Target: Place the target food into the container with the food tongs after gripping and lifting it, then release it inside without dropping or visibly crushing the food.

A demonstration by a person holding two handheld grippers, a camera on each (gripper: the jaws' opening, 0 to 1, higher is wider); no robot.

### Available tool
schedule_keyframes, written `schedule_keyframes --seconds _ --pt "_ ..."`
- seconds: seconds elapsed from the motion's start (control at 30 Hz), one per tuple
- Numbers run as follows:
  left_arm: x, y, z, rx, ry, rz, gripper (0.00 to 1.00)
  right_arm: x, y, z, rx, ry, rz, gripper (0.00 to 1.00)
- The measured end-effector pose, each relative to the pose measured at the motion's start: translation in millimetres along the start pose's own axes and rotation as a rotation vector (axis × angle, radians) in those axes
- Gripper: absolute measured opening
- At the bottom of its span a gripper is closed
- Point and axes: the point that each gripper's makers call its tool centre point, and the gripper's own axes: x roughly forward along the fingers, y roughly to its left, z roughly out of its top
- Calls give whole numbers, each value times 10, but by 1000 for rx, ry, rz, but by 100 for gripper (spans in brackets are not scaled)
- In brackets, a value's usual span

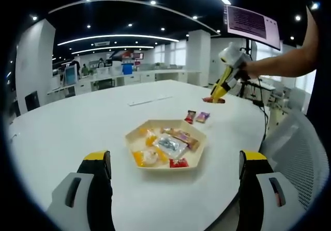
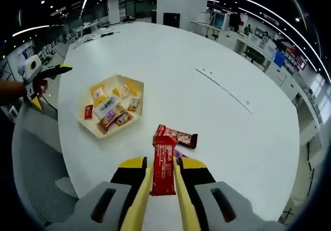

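Note:
A cream six-sided tray holding several wrapped snacks sits on the white table. My left gripper stands open, its jaws wide apart on the near side of the tray with nothing between them. My right gripper is shut on a red snack packet, low over the table beyond the tray; whether the packet touches the table I cannot tell. A dark red packet and a purple packet lie on the table between that gripper and the tray.
The round white table has a thin strip lying on its far part. A mesh chair stands by its edge. A person's forearm holds the right gripper, and a hand holds the left gripper. Office desks stand behind.

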Motion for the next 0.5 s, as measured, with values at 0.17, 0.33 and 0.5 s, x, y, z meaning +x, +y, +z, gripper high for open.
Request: schedule_keyframes --seconds 0.17,0.33,0.5 --pt "0 -3 0 2 -1 -2 100 44 103 178 -51 2 28 23" --pt "0 -1 -6 1 -1 -2 100 103 245 398 -89 -12 70 23" --pt "-5 0 0 3 -1 0 100 160 355 579 -134 -21 101 23"
